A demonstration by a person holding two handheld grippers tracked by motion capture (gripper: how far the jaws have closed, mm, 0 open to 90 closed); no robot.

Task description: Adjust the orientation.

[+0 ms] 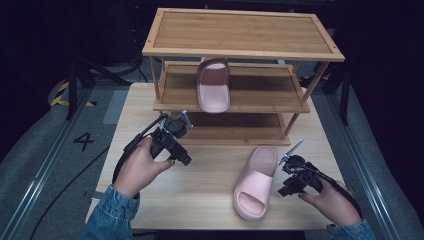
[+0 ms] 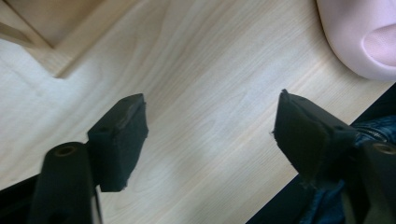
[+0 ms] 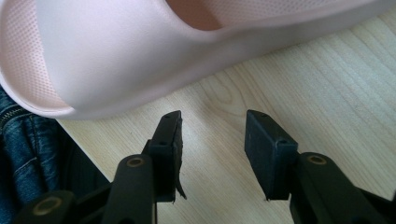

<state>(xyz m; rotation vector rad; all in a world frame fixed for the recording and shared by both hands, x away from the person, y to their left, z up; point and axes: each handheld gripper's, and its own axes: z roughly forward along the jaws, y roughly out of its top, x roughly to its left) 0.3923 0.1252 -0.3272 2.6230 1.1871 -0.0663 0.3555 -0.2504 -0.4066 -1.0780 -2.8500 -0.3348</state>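
A pink slipper [image 1: 256, 182] lies on the light wooden table [image 1: 200, 195] at the right front, toe end toward me. A second pink slipper [image 1: 214, 85] sits on the middle shelf of the bamboo shoe rack [image 1: 240, 47]. My right gripper [image 1: 284, 190] hovers just right of the table slipper; in the right gripper view it [image 3: 212, 114] is open and empty, a short way from the slipper's strap [image 3: 116, 51]. My left gripper [image 1: 184, 159] is held over the table in front of the rack's left side, and it [image 2: 211, 100] is wide open over bare wood.
The three-tier rack fills the back of the table; its bottom shelf [image 1: 235, 132] holds nothing. A rack foot [image 2: 51, 28] and the slipper's toe [image 2: 359, 37] show in the left gripper view. Denim sleeves [image 1: 112, 210] come in at the front. Dark floor with rails surrounds the table.
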